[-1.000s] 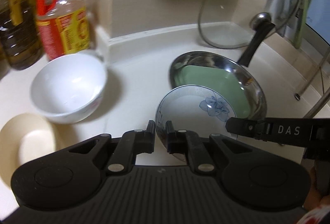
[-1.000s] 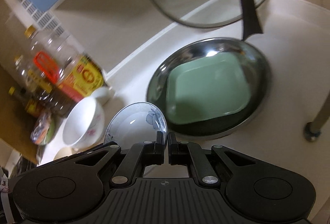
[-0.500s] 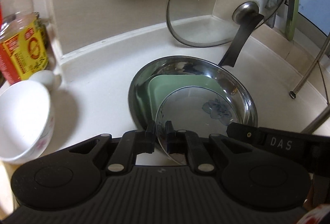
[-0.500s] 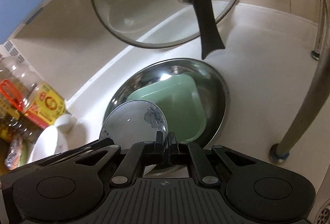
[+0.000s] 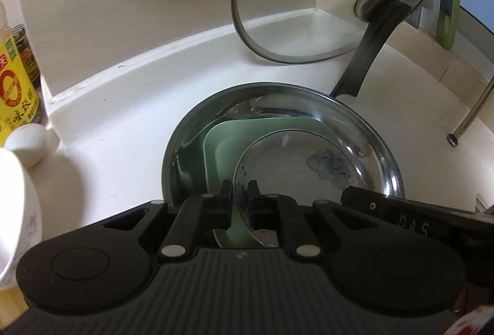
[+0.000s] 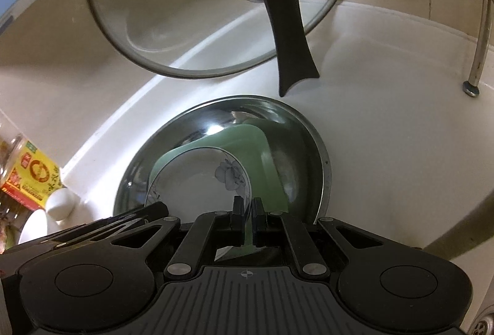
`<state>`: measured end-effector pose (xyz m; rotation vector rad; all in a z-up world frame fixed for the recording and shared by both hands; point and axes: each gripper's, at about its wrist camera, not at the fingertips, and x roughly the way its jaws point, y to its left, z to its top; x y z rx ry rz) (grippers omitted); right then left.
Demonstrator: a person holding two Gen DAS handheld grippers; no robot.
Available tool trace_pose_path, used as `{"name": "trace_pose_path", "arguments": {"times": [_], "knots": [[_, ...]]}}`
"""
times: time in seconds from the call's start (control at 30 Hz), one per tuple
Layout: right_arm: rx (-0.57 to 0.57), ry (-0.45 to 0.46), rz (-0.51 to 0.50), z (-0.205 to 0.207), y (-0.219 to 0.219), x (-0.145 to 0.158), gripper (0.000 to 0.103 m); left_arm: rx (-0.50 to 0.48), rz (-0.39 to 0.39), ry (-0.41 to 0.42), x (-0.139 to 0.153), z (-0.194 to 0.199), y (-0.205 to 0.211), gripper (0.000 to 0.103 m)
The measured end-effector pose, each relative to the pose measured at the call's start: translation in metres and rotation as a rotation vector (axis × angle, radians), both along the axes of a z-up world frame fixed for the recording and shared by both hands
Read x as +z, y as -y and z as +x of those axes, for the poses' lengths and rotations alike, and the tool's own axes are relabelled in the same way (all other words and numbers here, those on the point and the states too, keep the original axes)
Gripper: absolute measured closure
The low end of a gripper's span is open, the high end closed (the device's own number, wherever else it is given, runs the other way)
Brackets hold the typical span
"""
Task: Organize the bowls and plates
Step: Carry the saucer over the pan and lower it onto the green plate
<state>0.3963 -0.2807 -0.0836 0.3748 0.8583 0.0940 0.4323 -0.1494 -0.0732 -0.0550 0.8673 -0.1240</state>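
Now both grippers, left gripper (image 5: 240,194) and right gripper (image 6: 247,213), have jaws clenched on opposite near rims of the floral plate (image 5: 296,171), which hangs just above the green dish (image 5: 228,143) in the steel pan (image 5: 383,149) on the counter (image 5: 117,156).

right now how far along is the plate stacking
Done: the green plate already lies in the steel pan. In hand: both claws, left and right, are shut on the rim of the floral plate, held over the green one; whether it touches yet is unclear. Left: release it, then deal with the white bowl at the left on the counter.
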Motion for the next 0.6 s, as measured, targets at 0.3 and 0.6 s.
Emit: {"name": "trace_pose_path", "arguments": {"times": [0.3,0.6], "knots": [[-0.014,-0.012,0.016,0.01,0.003,-0.008,0.099,-0.003,0.023,-0.007,-0.009,0.013,0.006,0.094],[-0.034,0.02,0.007,0.008,0.003,-0.007,0.098,-0.008,0.019,-0.001,-0.008,0.015,0.005,0.094]]}}
